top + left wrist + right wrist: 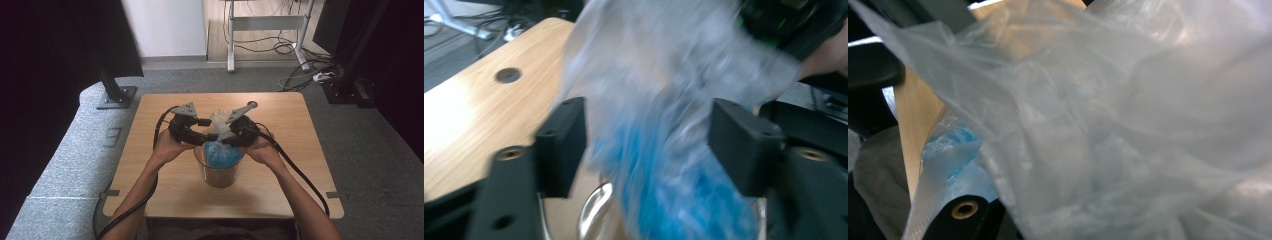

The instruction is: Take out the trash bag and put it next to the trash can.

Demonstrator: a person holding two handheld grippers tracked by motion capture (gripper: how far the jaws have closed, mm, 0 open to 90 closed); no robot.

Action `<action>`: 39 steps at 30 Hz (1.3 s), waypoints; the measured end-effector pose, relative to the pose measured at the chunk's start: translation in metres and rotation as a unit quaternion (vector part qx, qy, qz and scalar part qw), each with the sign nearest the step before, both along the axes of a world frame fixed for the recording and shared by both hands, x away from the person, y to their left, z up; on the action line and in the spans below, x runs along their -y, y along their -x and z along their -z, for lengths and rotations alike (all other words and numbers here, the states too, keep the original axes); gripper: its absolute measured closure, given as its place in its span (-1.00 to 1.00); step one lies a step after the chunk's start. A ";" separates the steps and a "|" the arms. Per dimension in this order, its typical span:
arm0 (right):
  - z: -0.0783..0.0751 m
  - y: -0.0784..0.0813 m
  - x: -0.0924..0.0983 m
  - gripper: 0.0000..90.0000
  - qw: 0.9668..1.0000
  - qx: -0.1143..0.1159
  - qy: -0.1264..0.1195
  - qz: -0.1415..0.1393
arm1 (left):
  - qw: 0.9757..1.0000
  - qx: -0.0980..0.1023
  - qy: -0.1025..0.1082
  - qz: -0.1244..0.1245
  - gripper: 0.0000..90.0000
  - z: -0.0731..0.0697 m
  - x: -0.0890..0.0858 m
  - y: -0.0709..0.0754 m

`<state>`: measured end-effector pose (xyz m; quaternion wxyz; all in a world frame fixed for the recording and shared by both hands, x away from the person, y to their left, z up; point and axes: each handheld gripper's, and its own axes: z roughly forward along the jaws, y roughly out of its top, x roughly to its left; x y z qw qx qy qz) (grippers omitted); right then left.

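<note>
You've got one clear plastic bag of blue stuff [220,150] in one round clear container [218,175]. Your left gripper [646,142] gapes wide around the bag; whether your right gripper [226,131] is clenched or released I can't tell.

Lab: camera stands [112,85], floor cables [300,75].

left gripper [206,125] fingers spread, right gripper [225,131] facing it

Bare table [150,165] left and right of the glass jar [219,172] — plastic bag [220,122] crowds the middle.
</note>
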<state>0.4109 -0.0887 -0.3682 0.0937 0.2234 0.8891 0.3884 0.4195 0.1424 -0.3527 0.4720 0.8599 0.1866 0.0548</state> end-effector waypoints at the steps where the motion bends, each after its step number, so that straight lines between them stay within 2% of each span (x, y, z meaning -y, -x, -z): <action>1: -0.001 -0.001 0.001 0.77 1.000 -0.002 -0.005 0.002 | 1.000 0.001 0.001 -0.004 -0.47 0.001 -0.003 0.000; 3: -0.004 -0.003 0.005 0.78 1.000 -0.004 -0.008 0.004 | 1.000 0.003 0.001 -0.016 -0.65 0.002 -0.010 0.000; 6: -0.010 -0.005 0.009 0.78 1.000 -0.002 -0.018 0.007 | 1.000 0.005 -0.009 -0.026 -0.73 0.006 -0.019 0.002; 9: -0.018 -0.005 0.013 0.78 1.000 0.000 -0.026 0.008 | 0.999 0.009 -0.024 -0.039 -0.92 0.011 -0.025 0.003; 12: -0.026 -0.004 0.015 0.77 0.999 0.005 -0.032 0.007 | 0.999 0.005 -0.023 -0.048 -0.99 0.016 -0.033 0.005; 19: -0.040 -0.004 0.024 0.77 0.999 0.013 -0.037 0.020 | 0.997 0.001 -0.023 -0.072 -1.00 0.028 -0.052 0.009; 22: -0.045 -0.004 0.029 0.77 0.999 0.017 -0.037 0.026 | 0.996 0.008 -0.033 -0.082 -1.00 0.034 -0.060 0.010; 26: -0.050 -0.005 0.034 0.77 0.999 0.024 -0.031 0.035 | 0.995 0.008 -0.035 -0.095 -1.00 0.043 -0.069 0.012; 39: -0.058 -0.008 0.057 0.77 0.996 0.045 -0.012 0.070 | 0.991 0.006 -0.057 -0.120 -1.00 0.077 -0.082 0.017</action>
